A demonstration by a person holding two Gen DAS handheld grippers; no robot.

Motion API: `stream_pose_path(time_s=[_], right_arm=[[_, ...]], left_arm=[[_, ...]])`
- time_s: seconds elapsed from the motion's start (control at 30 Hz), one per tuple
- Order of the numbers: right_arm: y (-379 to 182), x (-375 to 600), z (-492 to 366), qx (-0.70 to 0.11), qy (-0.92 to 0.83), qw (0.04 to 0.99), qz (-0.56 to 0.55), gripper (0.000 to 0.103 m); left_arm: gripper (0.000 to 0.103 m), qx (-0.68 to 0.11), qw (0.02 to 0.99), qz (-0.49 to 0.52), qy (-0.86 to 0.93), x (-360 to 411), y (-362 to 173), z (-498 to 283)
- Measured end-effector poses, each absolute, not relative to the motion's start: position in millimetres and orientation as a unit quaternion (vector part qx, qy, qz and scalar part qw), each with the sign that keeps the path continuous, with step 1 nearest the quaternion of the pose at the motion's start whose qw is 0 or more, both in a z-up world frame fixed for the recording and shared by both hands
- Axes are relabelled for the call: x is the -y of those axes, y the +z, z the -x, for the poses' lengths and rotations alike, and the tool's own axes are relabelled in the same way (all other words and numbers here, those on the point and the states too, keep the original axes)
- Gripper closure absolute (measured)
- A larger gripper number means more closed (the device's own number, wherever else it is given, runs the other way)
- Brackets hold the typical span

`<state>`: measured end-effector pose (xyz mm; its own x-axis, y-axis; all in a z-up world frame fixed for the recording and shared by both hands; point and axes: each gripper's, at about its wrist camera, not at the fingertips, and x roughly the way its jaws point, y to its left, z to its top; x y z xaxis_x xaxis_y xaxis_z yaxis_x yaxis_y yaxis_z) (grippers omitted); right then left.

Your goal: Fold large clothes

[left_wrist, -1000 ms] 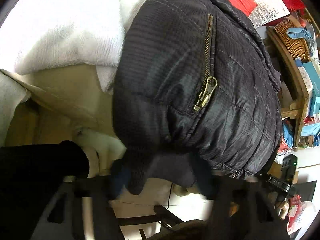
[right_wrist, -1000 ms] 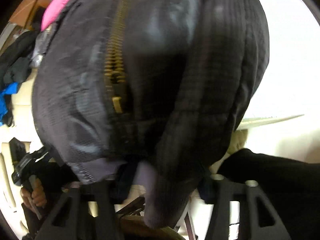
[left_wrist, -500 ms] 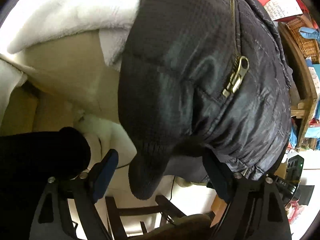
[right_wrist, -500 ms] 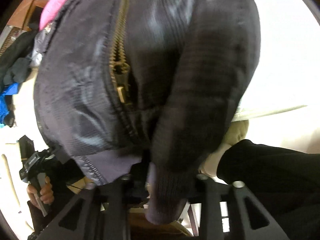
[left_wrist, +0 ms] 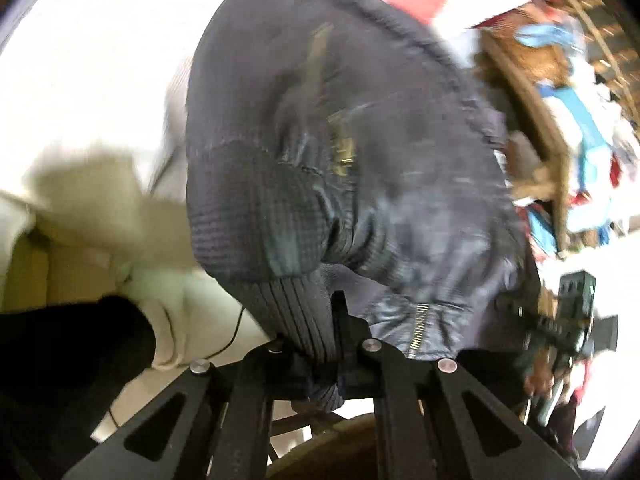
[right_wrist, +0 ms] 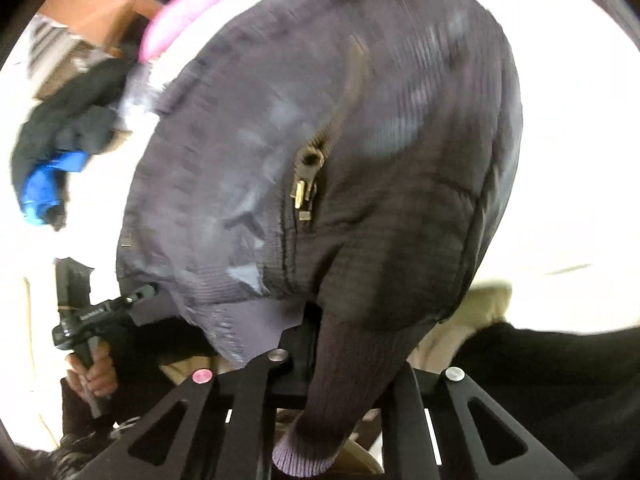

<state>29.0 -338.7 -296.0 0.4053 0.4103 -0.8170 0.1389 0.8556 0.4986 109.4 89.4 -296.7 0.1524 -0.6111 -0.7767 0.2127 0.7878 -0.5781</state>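
A dark quilted jacket (left_wrist: pixel 360 152) with a brass pocket zipper (right_wrist: pixel 304 196) fills both views, blurred by motion. In the left wrist view my left gripper (left_wrist: pixel 326 344) is shut, its black fingers (left_wrist: pixel 342 320) pinching the jacket's ribbed cuff (left_wrist: pixel 292 308) at the lower edge. In the right wrist view my right gripper (right_wrist: pixel 316 336) is shut too, clamped on the ribbed knit sleeve end (right_wrist: pixel 344 376), which hangs down past the jaws. The jacket's ribbed hem (right_wrist: pixel 244 320) shows just left of it. The fabric drapes from both grips toward the far side.
White towelling (left_wrist: pixel 100 60) and a beige cushion (left_wrist: pixel 92 196) lie under the jacket. A cluttered wooden shelf (left_wrist: pixel 552 148) stands at the right. A dark and blue garment (right_wrist: pixel 52 160) and a cardboard box (right_wrist: pixel 108 4) sit left. A hand (right_wrist: pixel 94 376) and black sleeve (right_wrist: pixel 552 368) are near.
Half a second ago the left jaws stood wide apart around the cuff; now they are shut on it. The right jaws have closed on the sleeve end. Both views have shifted and blurred.
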Motion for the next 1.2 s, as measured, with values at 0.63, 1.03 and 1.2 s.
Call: stream_pose_path(time_s=[0.63, 1.03, 1.2], right_arm=[[-88, 420, -206, -0.26, 0.077, 0.914, -0.301, 0.094], [-160, 470, -470, -0.302, 0.004, 0.899, -0.316, 0.094], [-218, 485, -527, -0.335, -0.011, 0.882, -0.332, 0.094]], left_arm=[[0.095, -0.391, 0.843, 0.172, -0.327, -39, -80, -327], [0.095, -0.446, 0.842, 0.159, -0.259, 51, -155, -576], [0.095, -0.476, 0.827, 0.175, -0.242, 62, -215, -621]])
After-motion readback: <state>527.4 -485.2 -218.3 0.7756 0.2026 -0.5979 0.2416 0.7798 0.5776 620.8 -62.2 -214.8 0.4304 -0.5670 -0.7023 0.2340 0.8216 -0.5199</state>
